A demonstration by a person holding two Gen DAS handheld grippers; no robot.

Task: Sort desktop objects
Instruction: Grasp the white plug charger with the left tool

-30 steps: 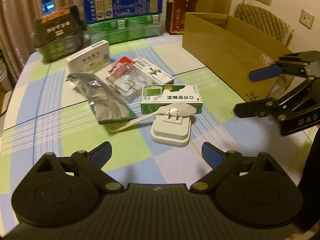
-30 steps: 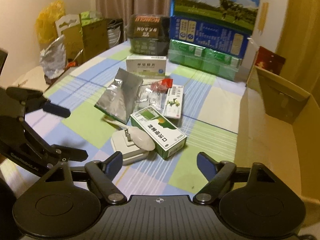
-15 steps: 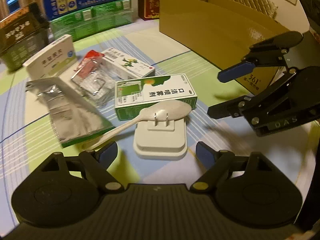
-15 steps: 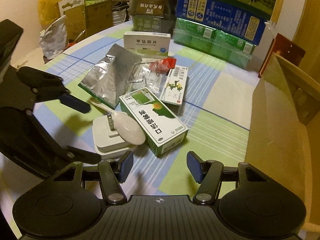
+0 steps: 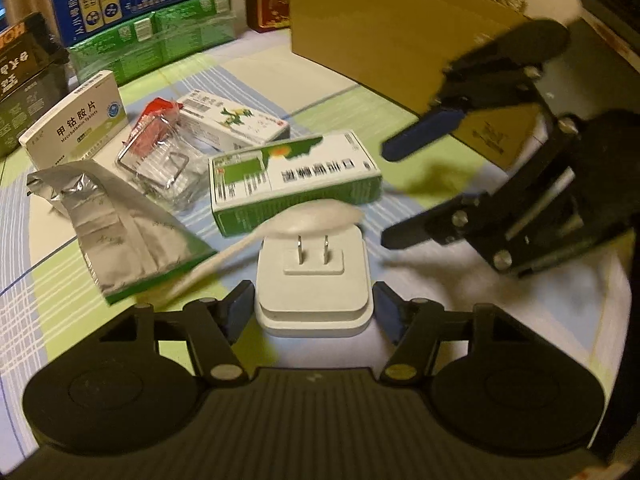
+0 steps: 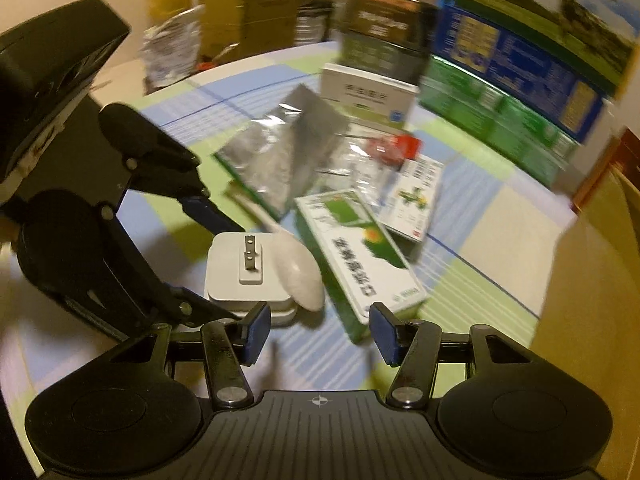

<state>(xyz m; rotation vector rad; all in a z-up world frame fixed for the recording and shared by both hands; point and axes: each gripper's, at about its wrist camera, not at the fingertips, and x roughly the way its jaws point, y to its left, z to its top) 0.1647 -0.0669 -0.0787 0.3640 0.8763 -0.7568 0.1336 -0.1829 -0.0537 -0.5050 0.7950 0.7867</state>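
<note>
A white plug adapter (image 5: 312,280) lies prongs up on the checked tablecloth, with a white plastic spoon (image 5: 316,218) resting across its far end. My left gripper (image 5: 313,312) is open, its fingers on either side of the adapter's near end. Behind lies a green-and-white medicine box (image 5: 296,178). My right gripper (image 6: 318,334) is open just short of that box (image 6: 360,264) and the adapter (image 6: 248,276). It also shows in the left wrist view (image 5: 386,194), open, to the right of the box.
A silver foil pouch (image 5: 116,220), a clear packet with a red top (image 5: 160,152), a white flower-printed box (image 5: 232,120) and a white tablet box (image 5: 76,124) lie behind. An open cardboard carton (image 5: 400,36) stands at the right. Stacked cartons (image 5: 148,20) line the table's far edge.
Both grippers have moved forward and down toward the pile. My left gripper's fingers now flank the adapter. My right gripper has narrowed a little and closed in on the green box.
</note>
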